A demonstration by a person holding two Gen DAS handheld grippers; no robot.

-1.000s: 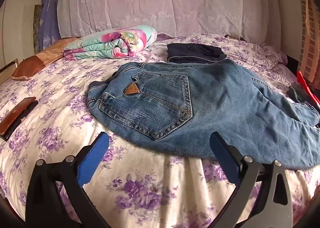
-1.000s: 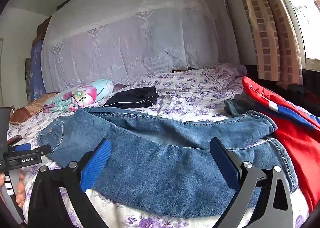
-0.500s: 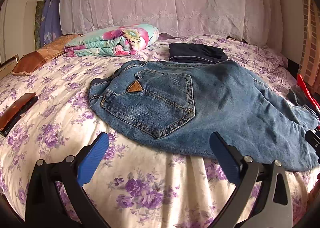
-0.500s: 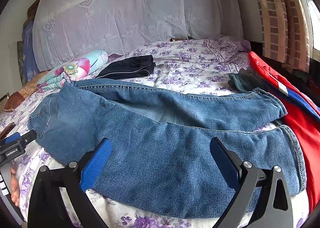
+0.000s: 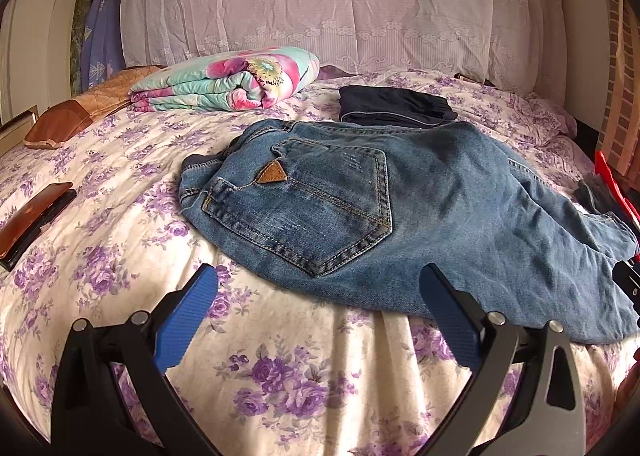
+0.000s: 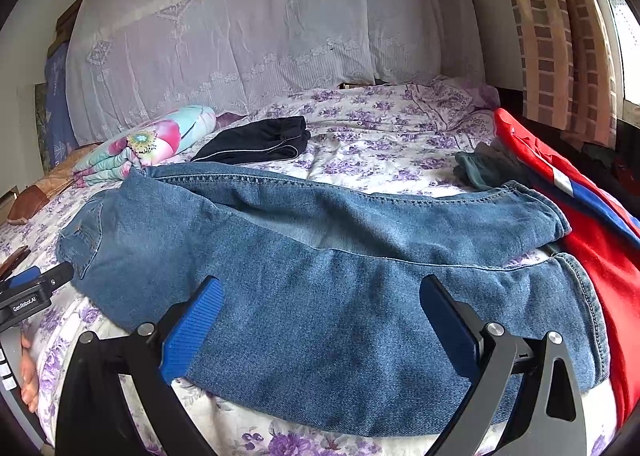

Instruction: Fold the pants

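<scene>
Since a second ago both cameras have drawn in closer to the jeans point(image 5: 420, 215), which now fill more of each view, while the cloth itself lies as it did. The jeans rest on the bed point(image 5: 120, 183), already laid leg over leg, back pocket up. Their long axis runs side to side across the person: waistband toward the left, hems toward the right beside a red garment point(image 6: 592, 240). The left hand-held gripper point(image 5: 318, 296) hovers released, jaws wide apart and holding nothing, just short of the seat and pocket end. The right hand-held gripper point(image 6: 320, 308) is likewise spread and unladen, poised above the lower leg, nearer the hems. So the right hand looks better placed to take the hem end and carry it along the jeans toward the waistband, while the left is the nearer one for pinning the waist. Beyond the jeans lie a folded dark garment point(image 5: 394, 109) and a flowered blanket point(image 5: 228, 81), well clear.
</scene>
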